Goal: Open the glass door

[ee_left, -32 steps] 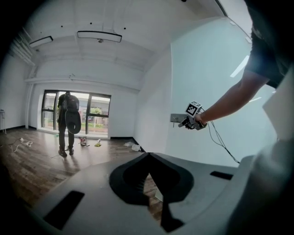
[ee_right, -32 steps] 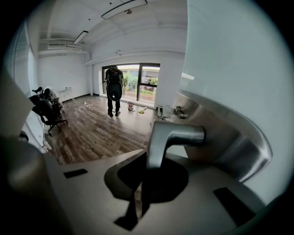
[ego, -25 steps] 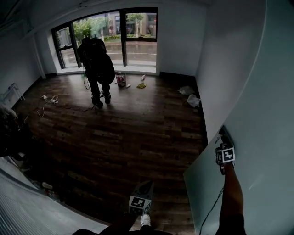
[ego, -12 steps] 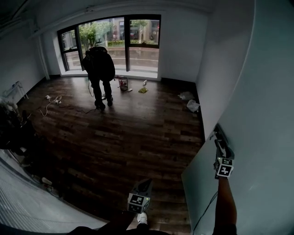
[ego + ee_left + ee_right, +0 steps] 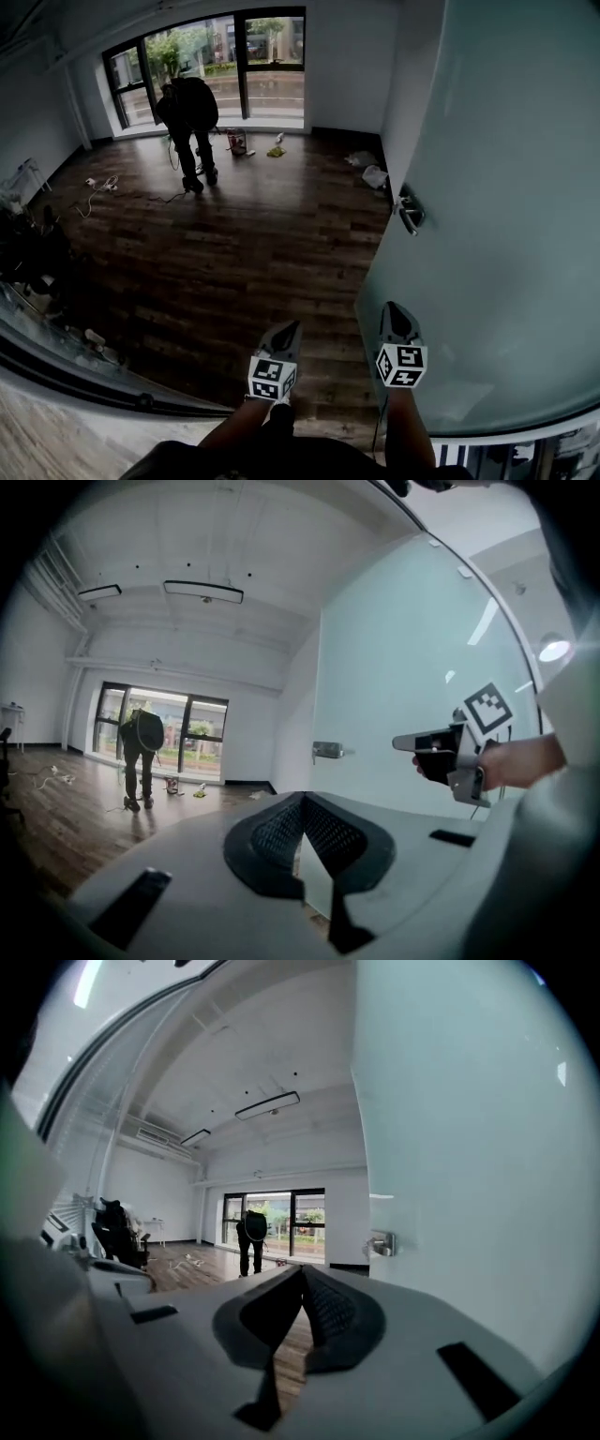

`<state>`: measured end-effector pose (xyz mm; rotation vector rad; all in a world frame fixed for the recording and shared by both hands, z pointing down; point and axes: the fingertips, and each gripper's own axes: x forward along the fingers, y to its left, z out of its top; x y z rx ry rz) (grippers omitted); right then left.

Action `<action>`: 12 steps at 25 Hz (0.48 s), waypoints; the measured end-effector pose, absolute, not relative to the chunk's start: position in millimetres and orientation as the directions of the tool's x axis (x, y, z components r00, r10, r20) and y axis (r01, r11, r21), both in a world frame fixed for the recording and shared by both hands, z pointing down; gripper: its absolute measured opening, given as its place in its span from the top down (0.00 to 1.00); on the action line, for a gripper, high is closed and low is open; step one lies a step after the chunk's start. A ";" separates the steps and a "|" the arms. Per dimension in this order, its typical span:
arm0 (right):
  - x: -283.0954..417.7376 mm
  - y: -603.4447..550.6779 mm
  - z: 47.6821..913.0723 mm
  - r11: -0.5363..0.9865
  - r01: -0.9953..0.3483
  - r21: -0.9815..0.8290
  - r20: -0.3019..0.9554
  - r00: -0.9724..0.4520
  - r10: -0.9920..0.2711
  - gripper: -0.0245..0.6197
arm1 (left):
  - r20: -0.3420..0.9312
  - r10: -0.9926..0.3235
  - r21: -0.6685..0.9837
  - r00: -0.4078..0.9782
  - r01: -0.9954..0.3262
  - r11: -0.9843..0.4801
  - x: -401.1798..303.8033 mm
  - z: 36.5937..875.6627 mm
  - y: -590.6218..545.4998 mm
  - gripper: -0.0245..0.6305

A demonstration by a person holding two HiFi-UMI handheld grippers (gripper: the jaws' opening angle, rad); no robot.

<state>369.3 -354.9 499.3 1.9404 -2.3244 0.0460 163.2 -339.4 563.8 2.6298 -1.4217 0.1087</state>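
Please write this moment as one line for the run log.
glass door: open | handle: untouched | left gripper: shut, empty | right gripper: jaws just been closing, empty, apart from handle

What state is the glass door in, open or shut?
Open: the glass door is swung into the room, its handle edge free, wood floor showing past it.

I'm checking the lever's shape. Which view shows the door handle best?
The head view: the door handle stands out dark against the pale glass door. Both gripper views show the handle smaller, side-on.
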 end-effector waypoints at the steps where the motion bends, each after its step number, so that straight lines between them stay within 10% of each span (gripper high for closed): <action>1: 361.0 -325.2 503.9 0.197 -0.979 0.051 0.109 -0.190 -0.976 0.93 | 0.130 -0.823 0.097 0.553 -0.833 -0.544 168.4 565.1 -316.4 0.95; 12: 345.1 -135.3 519.9 0.290 -0.954 0.070 0.139 -0.279 -0.950 0.93 | 0.183 -0.831 0.088 0.525 -0.851 -0.518 188.7 561.1 -126.5 0.95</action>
